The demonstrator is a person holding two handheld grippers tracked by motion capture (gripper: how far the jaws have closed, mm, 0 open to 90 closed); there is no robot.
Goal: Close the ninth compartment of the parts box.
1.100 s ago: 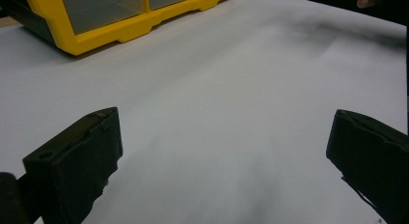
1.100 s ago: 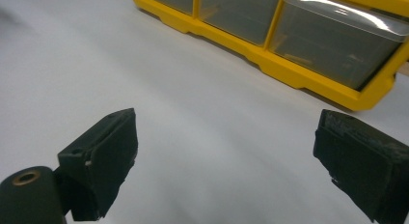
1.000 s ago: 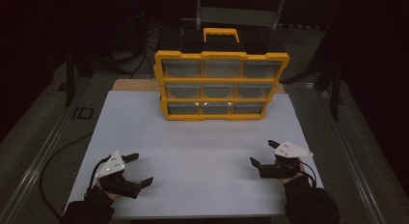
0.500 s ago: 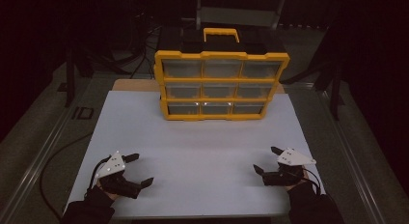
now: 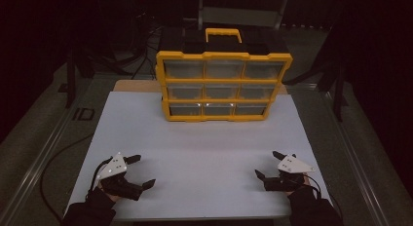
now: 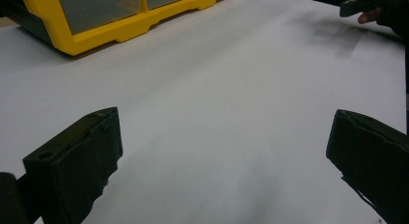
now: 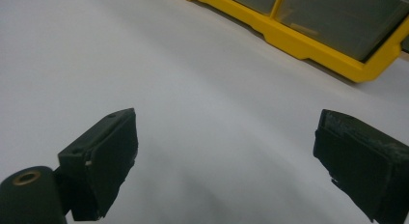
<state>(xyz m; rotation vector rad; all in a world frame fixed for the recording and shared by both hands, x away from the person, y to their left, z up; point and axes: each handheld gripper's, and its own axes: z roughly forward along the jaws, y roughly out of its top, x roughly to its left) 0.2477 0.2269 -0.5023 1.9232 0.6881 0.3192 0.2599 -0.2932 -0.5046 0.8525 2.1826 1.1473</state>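
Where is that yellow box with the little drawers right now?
In the high view, the yellow drawer cabinet stands at the far middle of the white table, well beyond both grippers.

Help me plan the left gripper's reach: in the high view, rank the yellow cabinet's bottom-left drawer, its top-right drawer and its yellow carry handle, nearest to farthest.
1. Bottom-left clear plastic drawer, lowest row, on the side of the left gripper.
2. Top-right clear plastic drawer, upper row, far side.
3. Yellow carry handle, on top at the back of the yellow drawer cabinet.
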